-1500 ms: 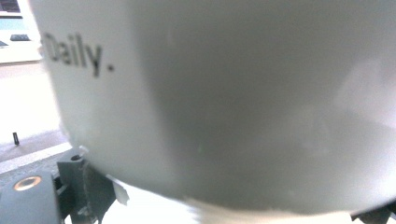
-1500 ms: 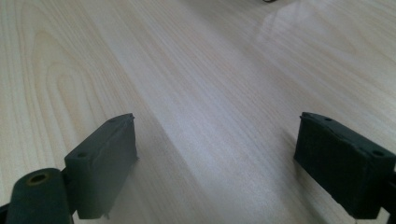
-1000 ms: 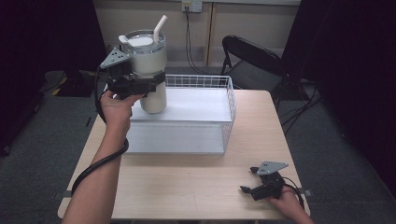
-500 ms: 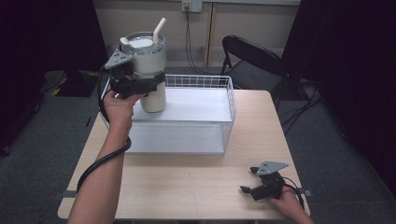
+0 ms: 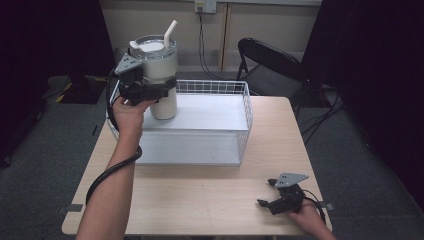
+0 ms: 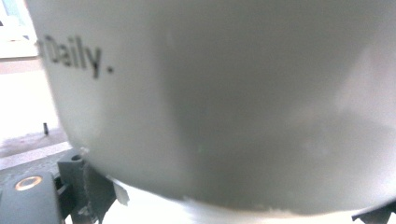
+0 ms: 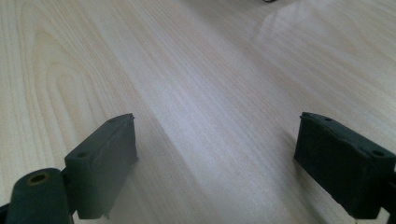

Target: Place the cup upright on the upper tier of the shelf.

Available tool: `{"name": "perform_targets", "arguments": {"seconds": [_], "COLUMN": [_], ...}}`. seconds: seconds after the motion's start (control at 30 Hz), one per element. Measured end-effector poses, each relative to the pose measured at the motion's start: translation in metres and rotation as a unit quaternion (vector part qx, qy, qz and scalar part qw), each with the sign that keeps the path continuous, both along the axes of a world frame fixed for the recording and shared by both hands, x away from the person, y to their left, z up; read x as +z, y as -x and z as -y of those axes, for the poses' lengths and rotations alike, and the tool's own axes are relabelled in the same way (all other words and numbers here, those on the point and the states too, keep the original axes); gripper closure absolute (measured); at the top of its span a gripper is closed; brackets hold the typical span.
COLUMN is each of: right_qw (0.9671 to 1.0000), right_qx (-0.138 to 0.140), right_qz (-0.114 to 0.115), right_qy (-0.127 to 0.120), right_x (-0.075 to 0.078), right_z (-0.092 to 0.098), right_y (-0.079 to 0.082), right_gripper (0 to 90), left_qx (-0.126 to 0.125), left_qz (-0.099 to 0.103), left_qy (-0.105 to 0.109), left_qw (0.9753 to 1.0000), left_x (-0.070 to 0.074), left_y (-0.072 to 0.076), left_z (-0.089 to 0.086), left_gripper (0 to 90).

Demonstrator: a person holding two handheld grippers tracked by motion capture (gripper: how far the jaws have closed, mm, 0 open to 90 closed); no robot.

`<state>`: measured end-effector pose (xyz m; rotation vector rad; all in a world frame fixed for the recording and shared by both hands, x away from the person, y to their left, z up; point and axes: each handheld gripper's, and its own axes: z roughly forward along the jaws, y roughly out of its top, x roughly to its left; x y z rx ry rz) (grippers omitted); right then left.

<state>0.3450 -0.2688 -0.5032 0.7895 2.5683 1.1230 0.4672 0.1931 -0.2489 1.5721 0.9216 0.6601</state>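
A white tumbler [image 5: 159,75] with a clear lid and a white straw [image 5: 170,29] stands upright in the air over the left end of a white wire basket [image 5: 220,145]. My left gripper [image 5: 150,93] is shut on its waist. In the left gripper view the tumbler's wall [image 6: 224,98], printed "Daily.", presses close against the camera between the two jaws. Whether its base touches the basket floor I cannot tell. My right gripper [image 5: 270,201] rests low on the wooden table [image 5: 200,200] at the front right. Its jaws are spread wide, and between its fingertips [image 7: 108,156] lies bare wood.
The basket takes up the far middle of the table, its long side facing me. A black folding chair [image 5: 272,62] stands behind the table's far right corner. Cables [image 5: 202,35] hang from a wall socket beyond the basket. Dark curtains flank both sides.
My left gripper has edged the tumbler slightly to the right and a touch lower. The right gripper has stayed where it was.
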Motion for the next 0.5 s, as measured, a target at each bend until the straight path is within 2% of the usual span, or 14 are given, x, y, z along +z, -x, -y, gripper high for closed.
{"name": "perform_targets", "arguments": {"seconds": [0.27, 0.5], "right_qw": [1.0000, 1.0000], "right_qx": [0.000, 0.000], "right_qz": [0.000, 0.000], "right_qy": [0.000, 0.000], "right_x": [0.0000, 0.0000], "right_z": [0.0000, 0.0000], "right_y": [0.0000, 0.0000], "right_gripper": [12.2, 12.2], "left_qx": [0.008, 0.007], "left_qz": [-0.001, -0.003], "left_qy": [0.003, -0.006], "left_qw": [1.0000, 1.0000], "left_x": [-0.0046, -0.0069], "left_y": [-0.0016, -0.0018], "left_z": [-0.0013, -0.0010], "left_gripper": [9.2, 9.2]}}
